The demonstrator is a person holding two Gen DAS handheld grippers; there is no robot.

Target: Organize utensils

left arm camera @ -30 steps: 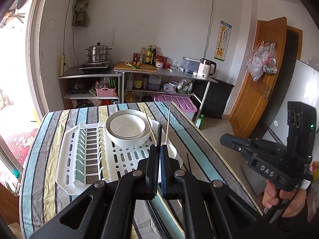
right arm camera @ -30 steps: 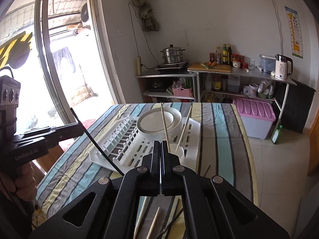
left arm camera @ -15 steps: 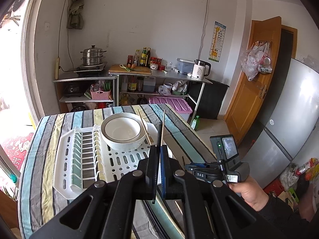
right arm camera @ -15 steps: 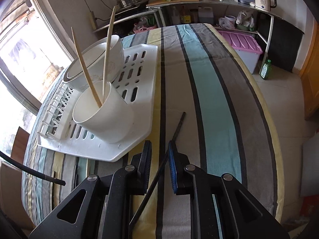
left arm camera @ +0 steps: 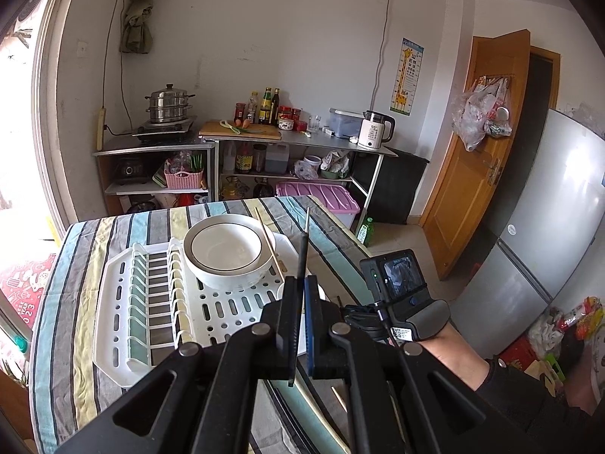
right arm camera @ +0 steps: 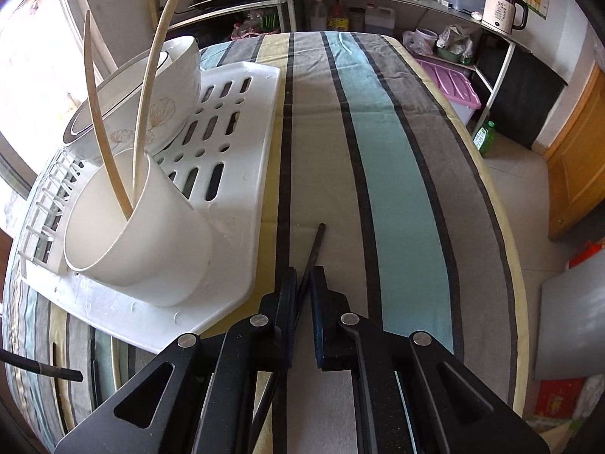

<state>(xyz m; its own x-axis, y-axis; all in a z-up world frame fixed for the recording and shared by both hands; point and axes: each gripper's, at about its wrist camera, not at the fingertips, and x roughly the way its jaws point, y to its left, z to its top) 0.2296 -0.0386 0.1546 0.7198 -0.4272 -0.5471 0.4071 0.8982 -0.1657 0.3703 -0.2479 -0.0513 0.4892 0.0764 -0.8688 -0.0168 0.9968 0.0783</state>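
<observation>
Gripping upright black chopstick (left arm camera: pixel 302 253) – left gripper (left arm camera: pixel 301 295) | right gripper (right arm camera: pixel 302 291) fingers apart, astride flat black chopstick (right arm camera: pixel 314 249) pointing away

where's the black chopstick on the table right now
In the right wrist view the black chopstick lies on the striped tablecloth just right of the white drying rack, between the fingers of the right gripper, near the white cup.

Glossy ceramic bowl (left arm camera: pixel 227 251); white plastic rack (right arm camera: pixel 234 143); tablecloth (right arm camera: pixel 393 159) probably woven.

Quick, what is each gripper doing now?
Left gripper: closed on a black chopstick.
Right gripper: fingers around another black chopstick; grip cannot be told.
</observation>
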